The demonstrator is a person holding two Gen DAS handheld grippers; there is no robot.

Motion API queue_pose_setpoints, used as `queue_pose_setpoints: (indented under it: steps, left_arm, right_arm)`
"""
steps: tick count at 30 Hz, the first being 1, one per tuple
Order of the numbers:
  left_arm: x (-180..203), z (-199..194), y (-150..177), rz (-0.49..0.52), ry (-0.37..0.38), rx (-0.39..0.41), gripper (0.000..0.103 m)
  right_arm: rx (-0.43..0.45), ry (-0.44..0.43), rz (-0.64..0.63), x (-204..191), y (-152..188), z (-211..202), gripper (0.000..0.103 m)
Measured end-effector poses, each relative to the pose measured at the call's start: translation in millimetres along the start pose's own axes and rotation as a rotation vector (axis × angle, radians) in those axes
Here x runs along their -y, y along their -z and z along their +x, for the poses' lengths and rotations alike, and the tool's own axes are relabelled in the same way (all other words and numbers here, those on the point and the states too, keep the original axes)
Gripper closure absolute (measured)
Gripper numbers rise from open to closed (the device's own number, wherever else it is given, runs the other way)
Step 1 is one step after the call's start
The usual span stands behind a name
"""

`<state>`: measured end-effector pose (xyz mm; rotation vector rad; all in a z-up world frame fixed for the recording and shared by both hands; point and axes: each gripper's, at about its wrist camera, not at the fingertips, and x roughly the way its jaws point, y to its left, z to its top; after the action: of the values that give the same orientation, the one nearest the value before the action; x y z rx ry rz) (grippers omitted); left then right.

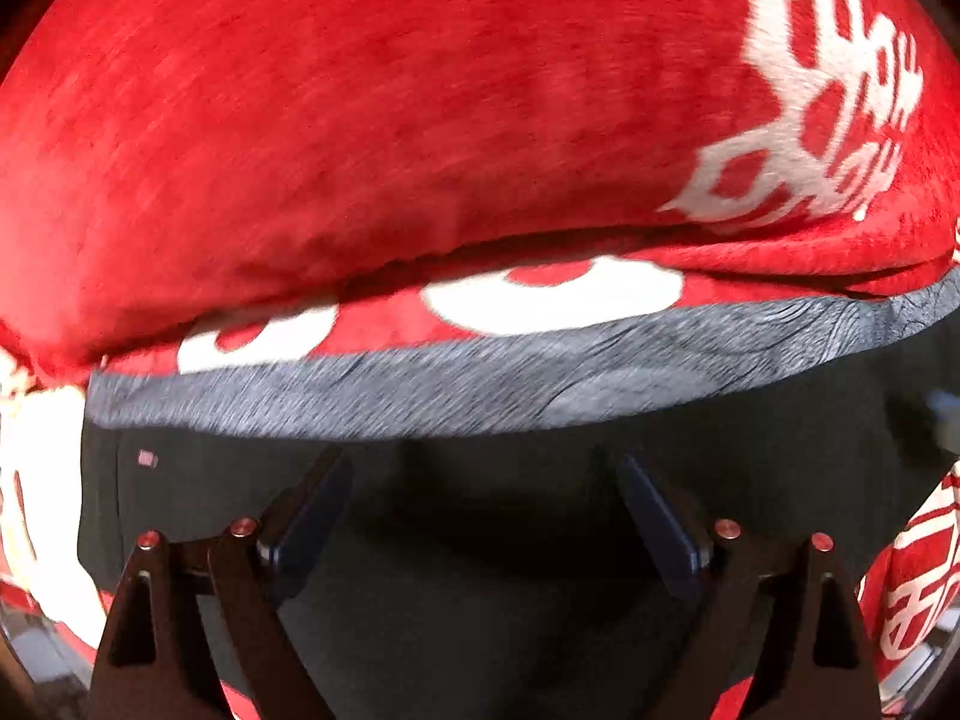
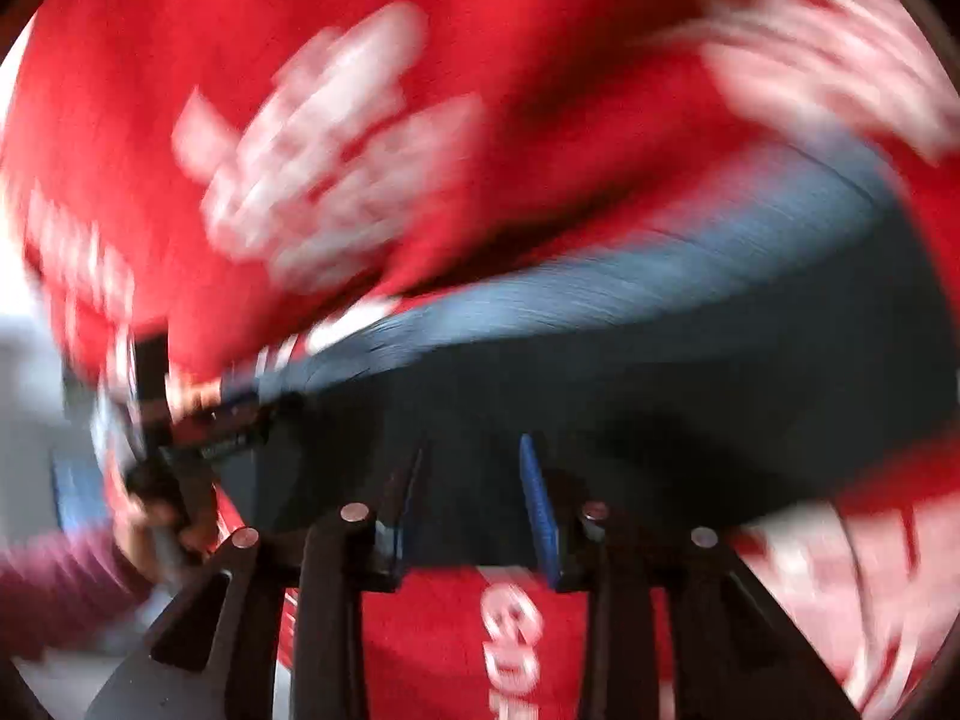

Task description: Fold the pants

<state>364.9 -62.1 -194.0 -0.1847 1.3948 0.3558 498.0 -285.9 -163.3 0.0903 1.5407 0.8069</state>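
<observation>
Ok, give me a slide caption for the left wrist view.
Open left claw above dark pants, grey waistband ahead, on a red blanket with white lettering.

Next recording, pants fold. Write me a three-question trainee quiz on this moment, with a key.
1. True or false: the left gripper has its fingers spread wide over the dark pants.
2. What does the pants' grey band lie against? A) red blanket with white print B) bare wooden table C) blue towel
3. Fill in: the right wrist view is heavily ____, so fine detail there is unreliable.

Key: 1 true. 2 A, the red blanket. 3 blurred; the right gripper shows a narrower gap, nothing clearly clamped.
</observation>
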Motion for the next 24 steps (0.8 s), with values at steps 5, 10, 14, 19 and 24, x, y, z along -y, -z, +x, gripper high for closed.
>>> queue_pose_setpoints:
  steps: [5, 10, 14, 19, 24]
  left_arm:
    - [-37, 4, 35, -0.062, 0.002, 0.022, 0.011]
    - [-66, 30, 52, -0.139, 0.020, 0.016, 0.011]
    - [-74, 37, 28, -0.136, -0.002, 0.047, 0.011]
    - [-93, 49, -17, -0.170, 0.016, 0.049, 0.007]
    - [-143, 28, -41, -0.225, -0.006, 0.092, 0.007]
  right_arm:
    - [-0.152, 0.134, -0.445, -90, -30, 74, 0.067]
    - [-0.247, 0.187, -0.589, -130, -35, 122, 0.067]
    - [-0.295, 0.294, -0.575, -129, -30, 157, 0.070]
    - [-0.192, 0.395, -0.464, -132, -51, 170, 0.060]
    - [-0.136, 0.356, -0.374, -139, -37, 134, 0.058]
